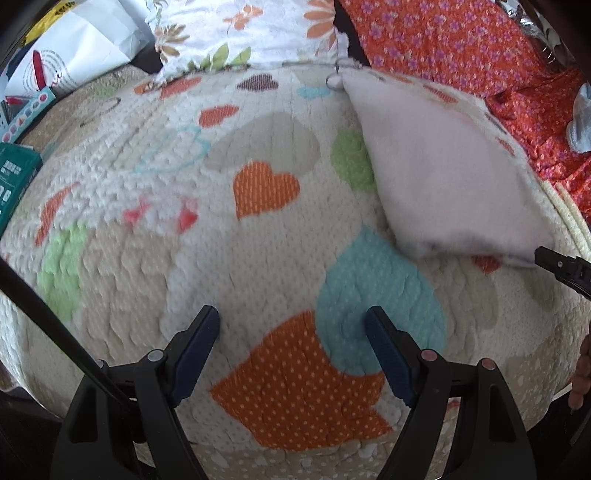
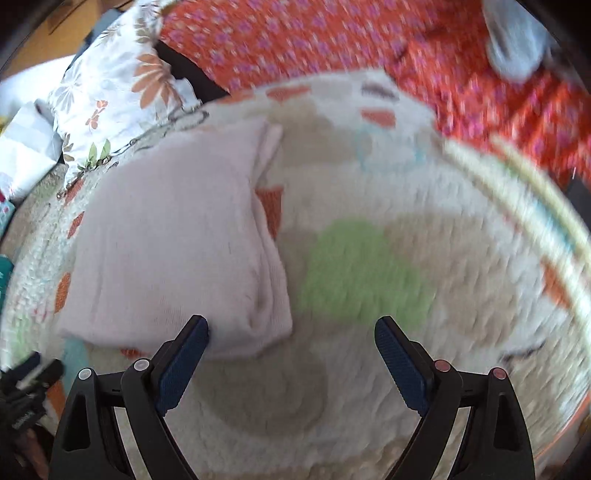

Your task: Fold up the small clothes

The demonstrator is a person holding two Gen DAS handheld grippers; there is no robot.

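Note:
A pale pink folded garment (image 1: 447, 181) lies on the heart-patterned blanket (image 1: 258, 236) at the right. In the right wrist view the garment (image 2: 177, 240) lies left of centre, folded into a thick pad. My left gripper (image 1: 291, 325) is open and empty over the blanket's orange and teal hearts, left of the garment. My right gripper (image 2: 291, 332) is open and empty, its left finger (image 2: 192, 343) at the garment's near edge. The right gripper's tip also shows in the left wrist view (image 1: 561, 266) at the garment's near corner.
An orange floral cloth (image 1: 461, 40) lies beyond the blanket, with a small grey-blue item (image 1: 581, 118) on it. A white floral pillow (image 1: 229, 33) sits at the back. Boxes and papers (image 1: 22, 122) lie to the left. The blanket's piped edge (image 2: 517, 177) runs at the right.

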